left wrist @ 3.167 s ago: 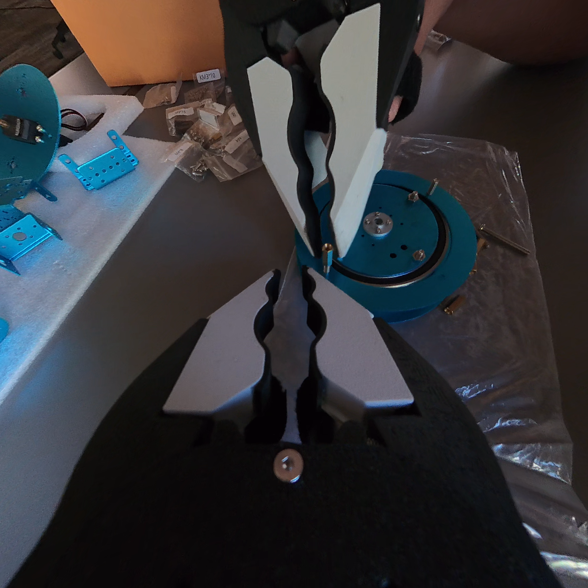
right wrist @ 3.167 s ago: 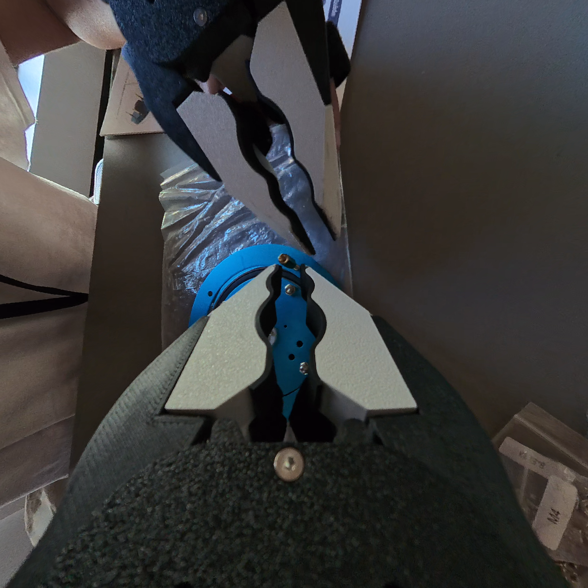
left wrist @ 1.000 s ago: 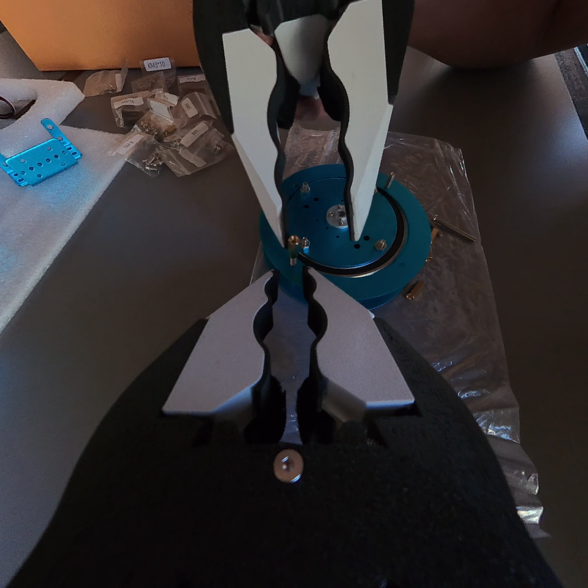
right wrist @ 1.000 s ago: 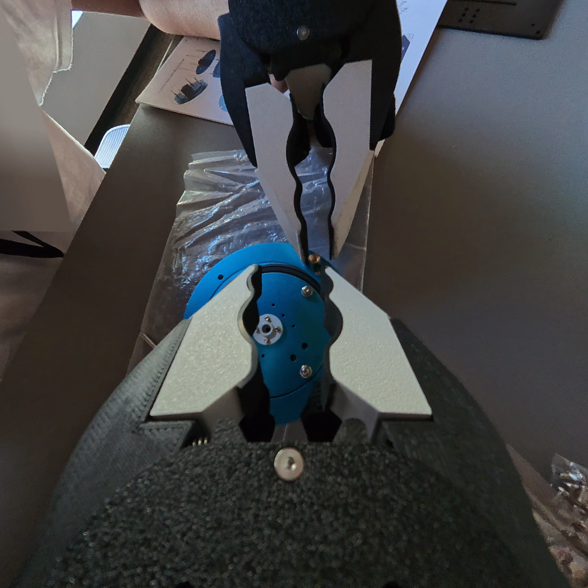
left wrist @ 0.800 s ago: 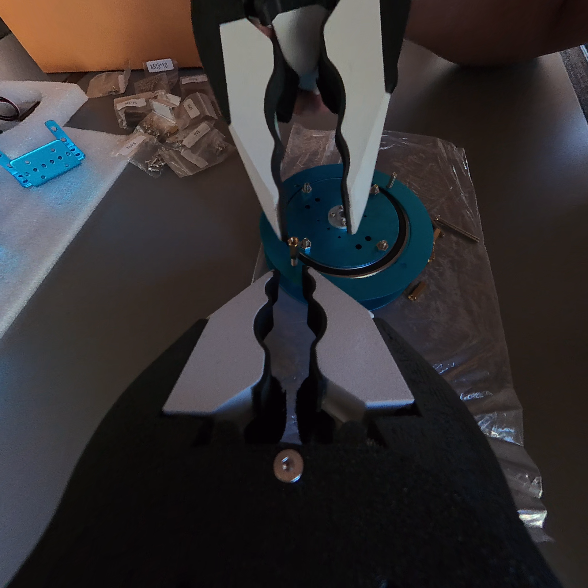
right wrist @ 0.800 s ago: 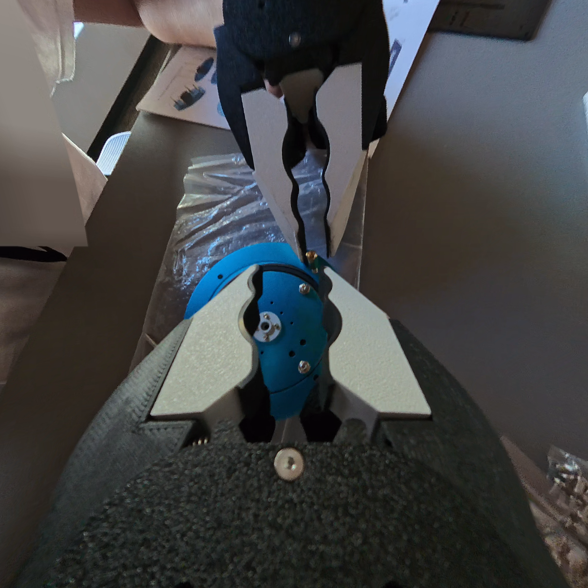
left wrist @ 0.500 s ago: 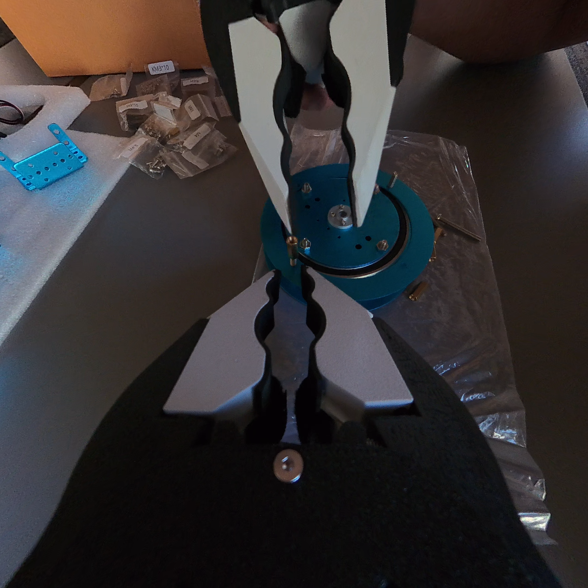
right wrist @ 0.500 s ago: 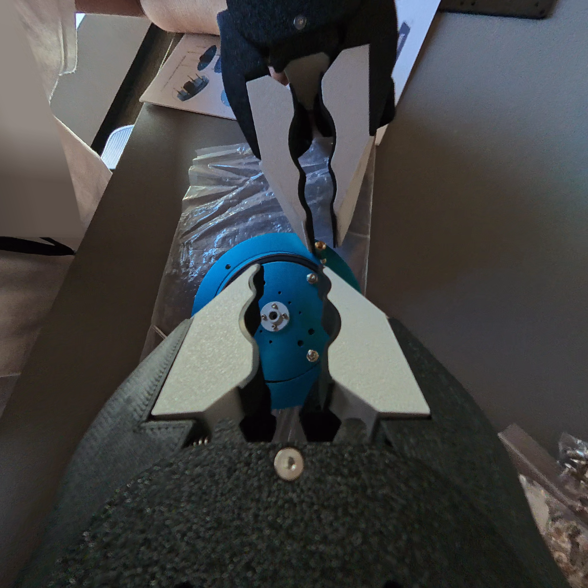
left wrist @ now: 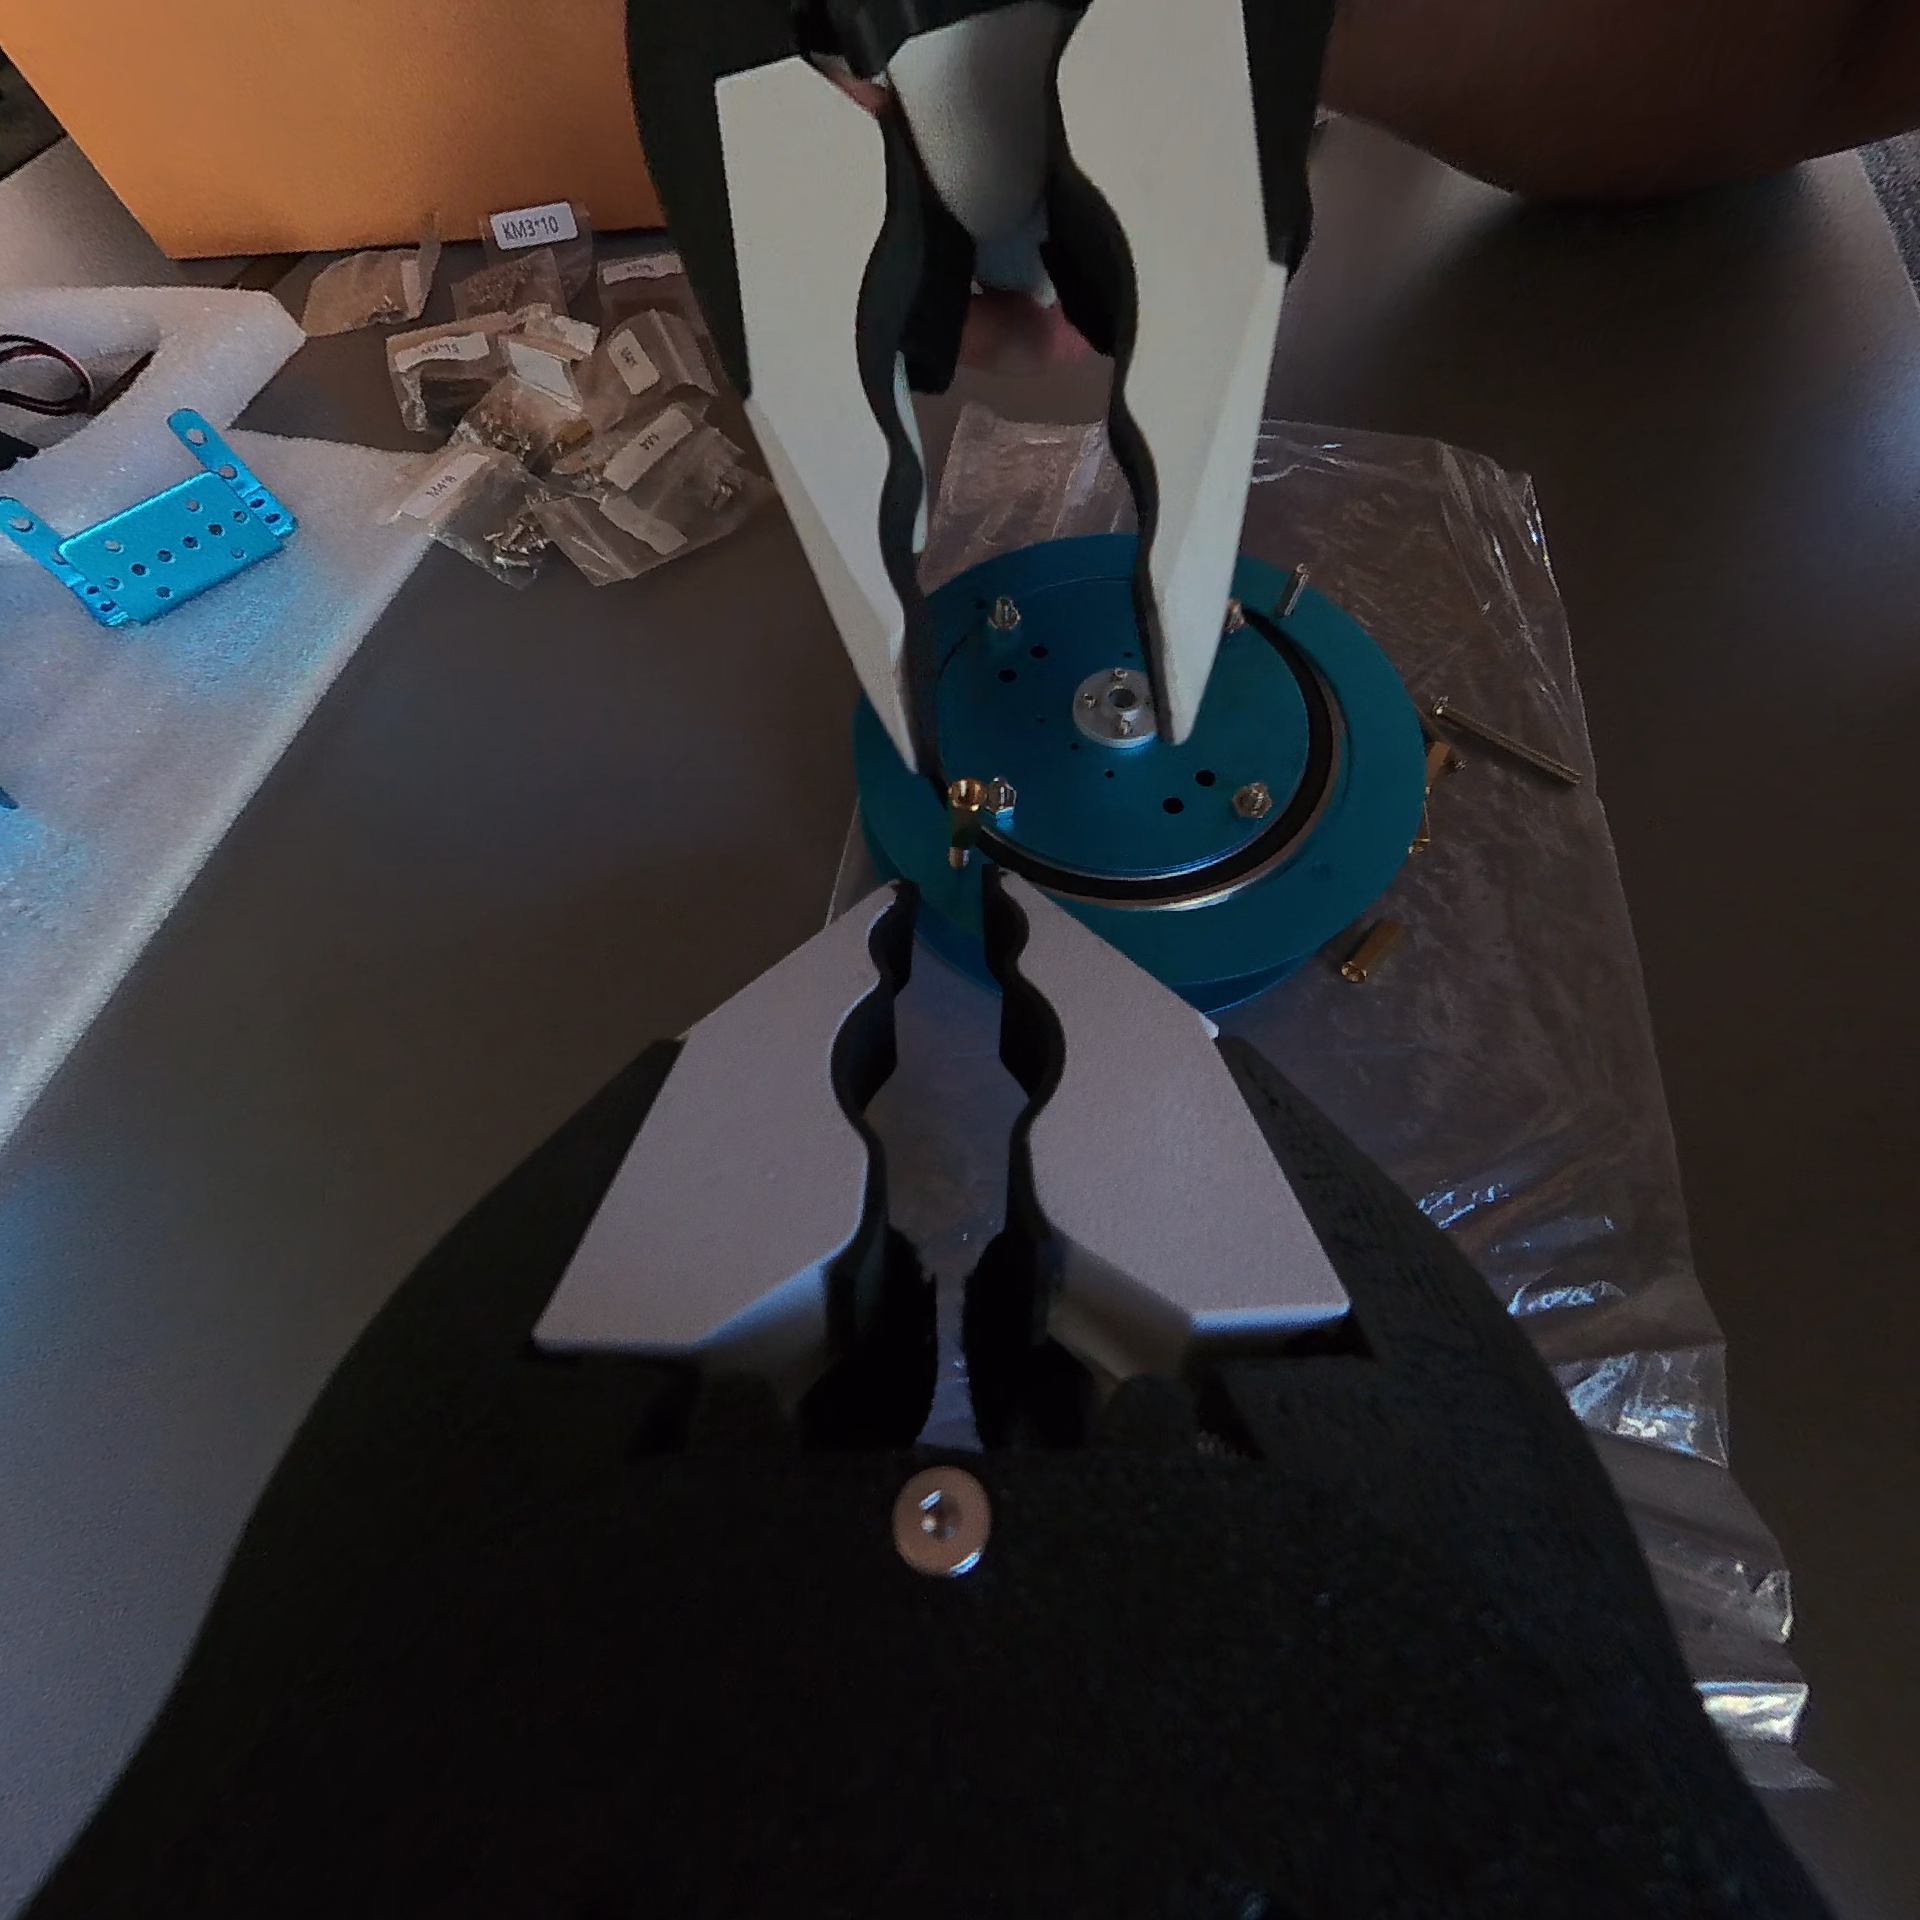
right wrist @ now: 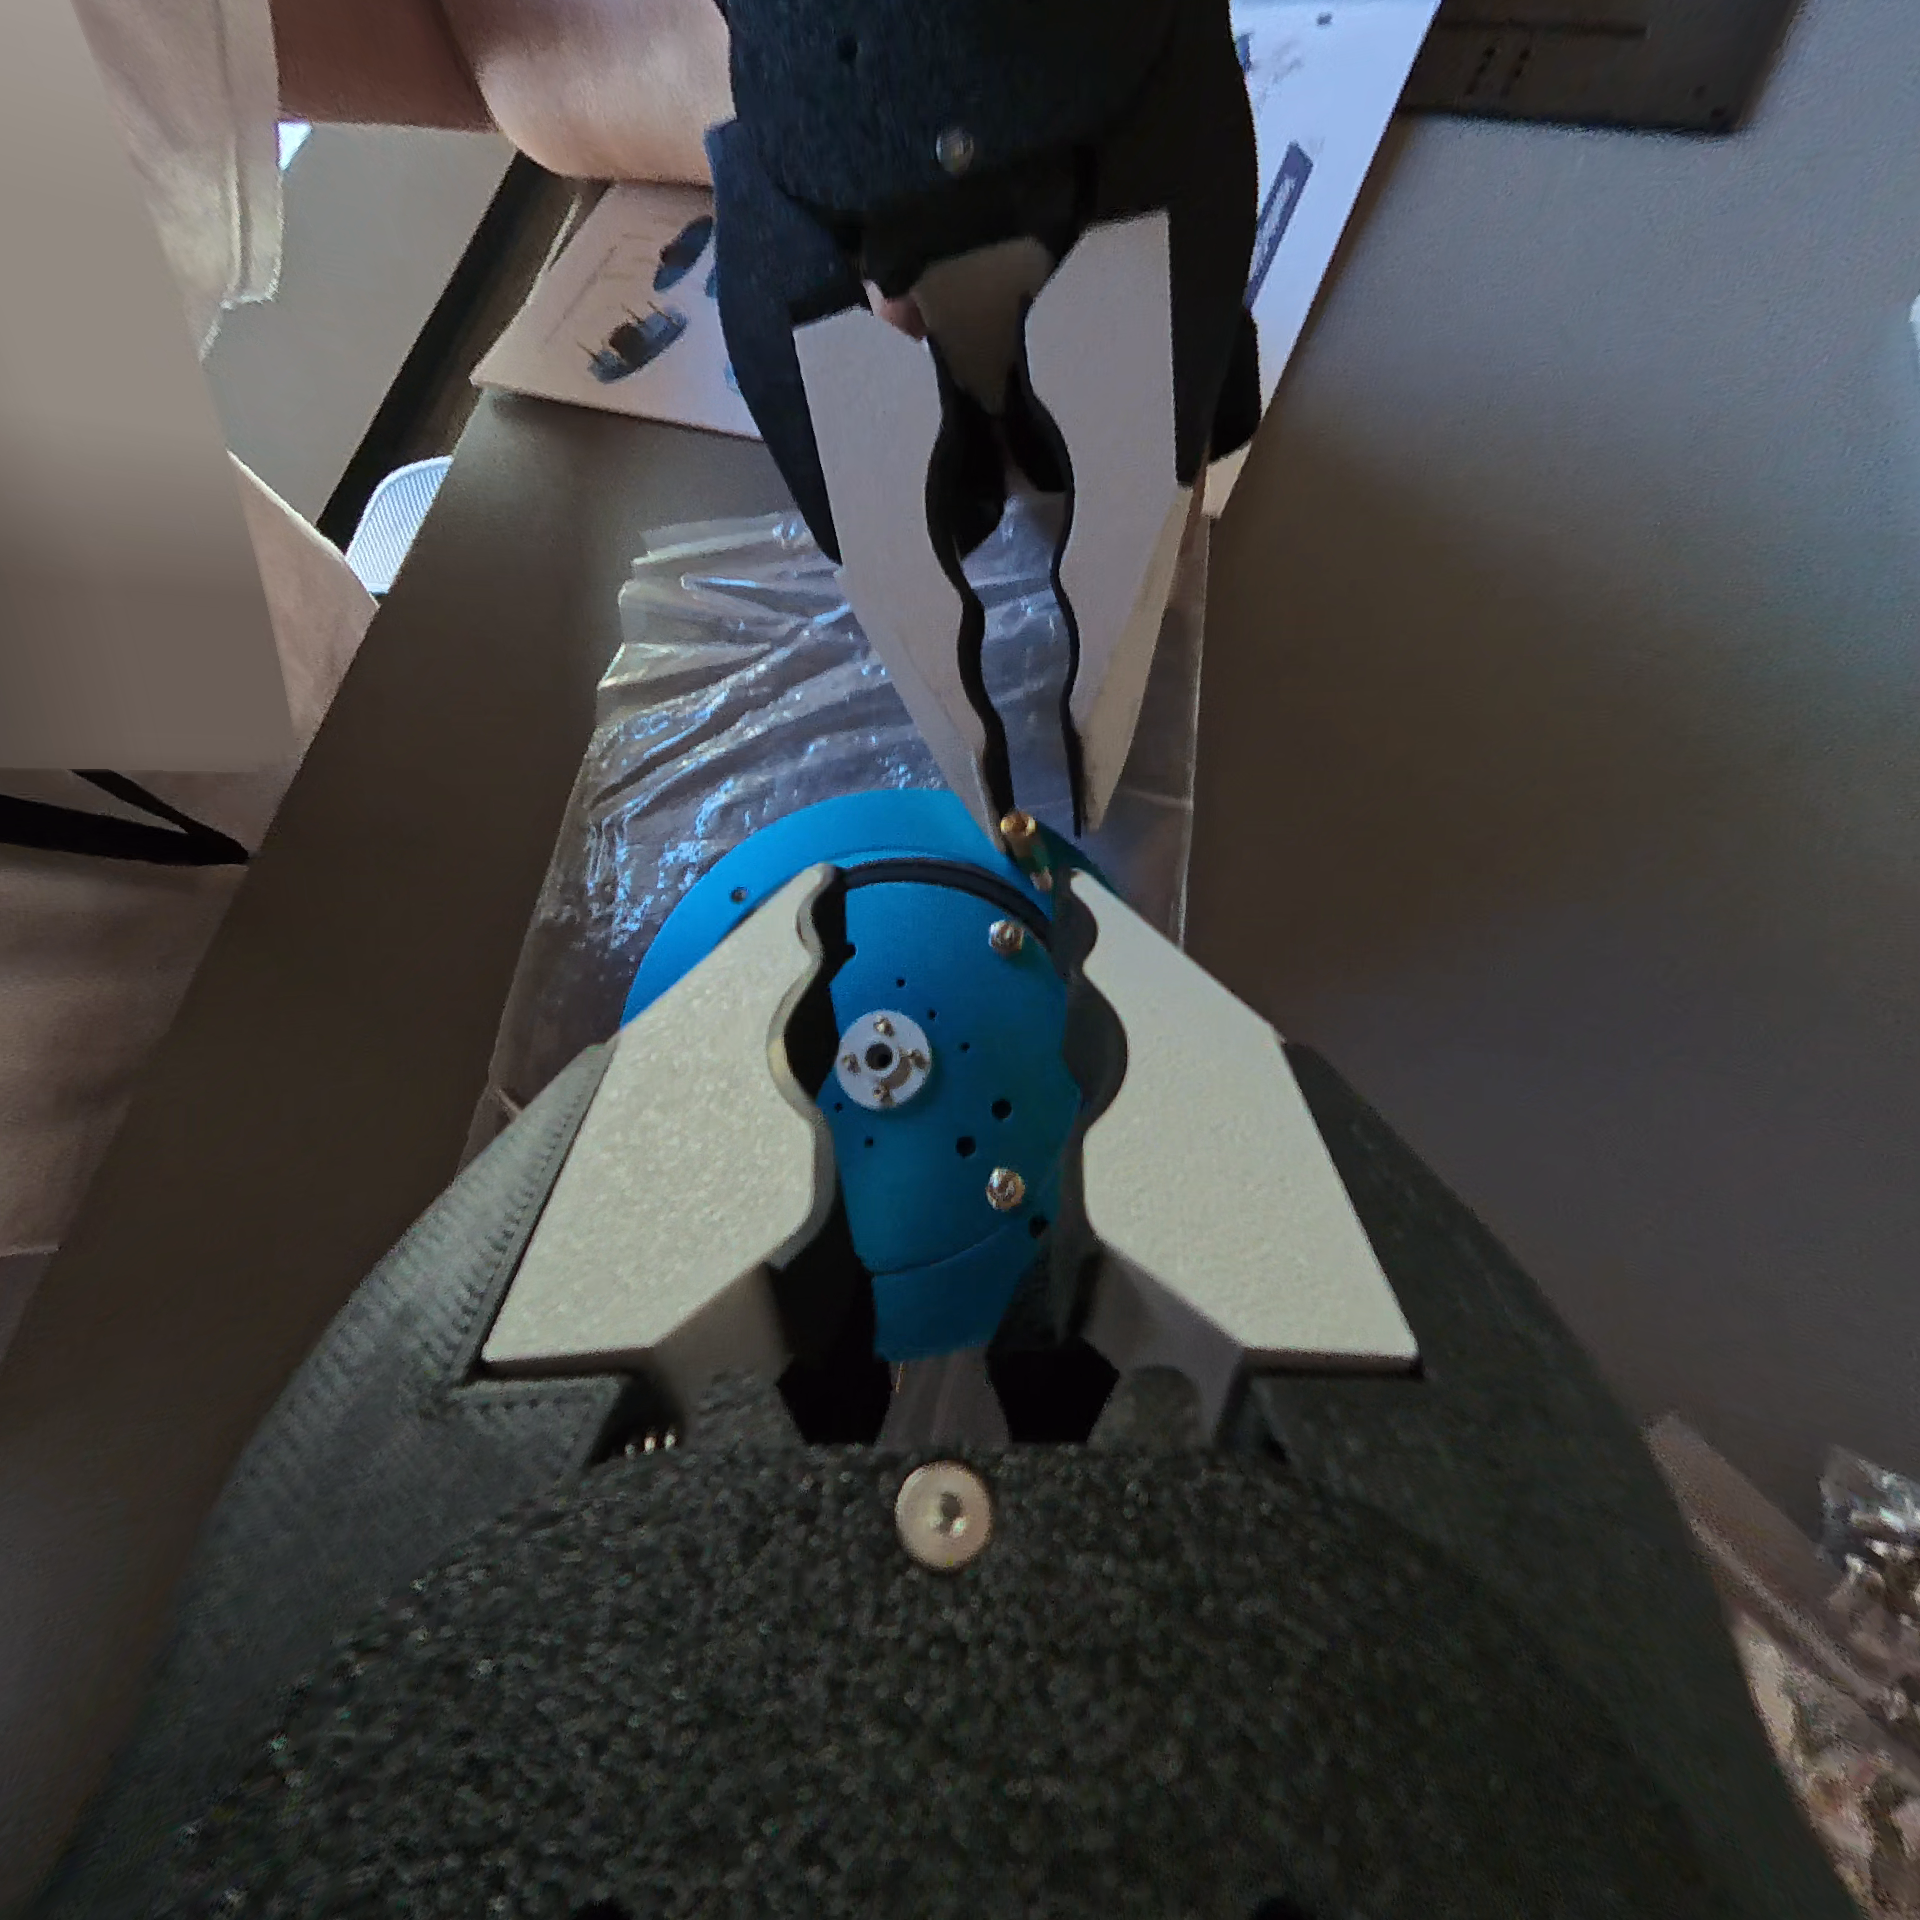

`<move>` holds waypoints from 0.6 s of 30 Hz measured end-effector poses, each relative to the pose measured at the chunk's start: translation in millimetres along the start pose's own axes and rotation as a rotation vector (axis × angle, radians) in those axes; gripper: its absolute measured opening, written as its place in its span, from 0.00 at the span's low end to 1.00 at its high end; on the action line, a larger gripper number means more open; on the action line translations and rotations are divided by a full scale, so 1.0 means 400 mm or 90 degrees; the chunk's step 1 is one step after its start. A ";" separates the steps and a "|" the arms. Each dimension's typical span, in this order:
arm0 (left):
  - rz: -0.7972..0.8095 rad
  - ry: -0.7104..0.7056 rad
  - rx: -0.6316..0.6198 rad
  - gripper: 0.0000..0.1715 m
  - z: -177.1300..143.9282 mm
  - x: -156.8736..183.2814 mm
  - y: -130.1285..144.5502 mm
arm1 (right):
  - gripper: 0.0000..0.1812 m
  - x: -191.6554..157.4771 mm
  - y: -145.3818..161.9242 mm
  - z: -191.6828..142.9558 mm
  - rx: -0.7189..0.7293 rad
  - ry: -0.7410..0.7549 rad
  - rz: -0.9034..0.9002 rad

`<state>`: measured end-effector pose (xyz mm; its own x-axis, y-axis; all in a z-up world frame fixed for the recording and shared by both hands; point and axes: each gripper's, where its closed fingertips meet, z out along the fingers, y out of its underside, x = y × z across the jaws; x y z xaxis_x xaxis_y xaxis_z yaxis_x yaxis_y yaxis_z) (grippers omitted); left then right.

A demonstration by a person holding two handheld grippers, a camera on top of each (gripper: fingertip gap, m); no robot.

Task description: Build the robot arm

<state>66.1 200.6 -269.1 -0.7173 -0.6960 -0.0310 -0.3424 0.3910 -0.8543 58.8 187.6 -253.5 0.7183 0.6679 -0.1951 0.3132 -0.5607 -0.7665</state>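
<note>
Grey surface (left wrist: 540, 935) carries a clear plastic sheet (left wrist: 1507, 1091) under a blue turntable base (left wrist: 1351, 831). Left hand-held gripper (left wrist: 951, 883), jaws narrowly parted and empty, sits just beside an upright brass standoff (left wrist: 964, 805) at the rim. Right hand-held gripper (right wrist: 951, 894) straddles the disc, wide apart.

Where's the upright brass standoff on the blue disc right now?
Left wrist view: the brass standoff stands at the blue disc's near-left rim, just beyond the left gripper.
</note>
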 end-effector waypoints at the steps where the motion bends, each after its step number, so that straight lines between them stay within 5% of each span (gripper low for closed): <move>1: 0.000 -0.001 0.000 0.07 0.000 0.000 0.000 | 0.22 0.000 -0.007 0.006 0.005 0.000 -0.007; 18: -0.013 -0.019 -0.016 0.08 -0.001 -0.015 0.008 | 0.19 0.039 0.009 -0.009 -0.022 0.063 -0.005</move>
<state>69.1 206.4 -271.5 -0.6914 -0.7219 -0.0296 -0.3723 0.3910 -0.8417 73.6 194.2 -257.2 0.7730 0.6215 -0.1273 0.3384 -0.5736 -0.7460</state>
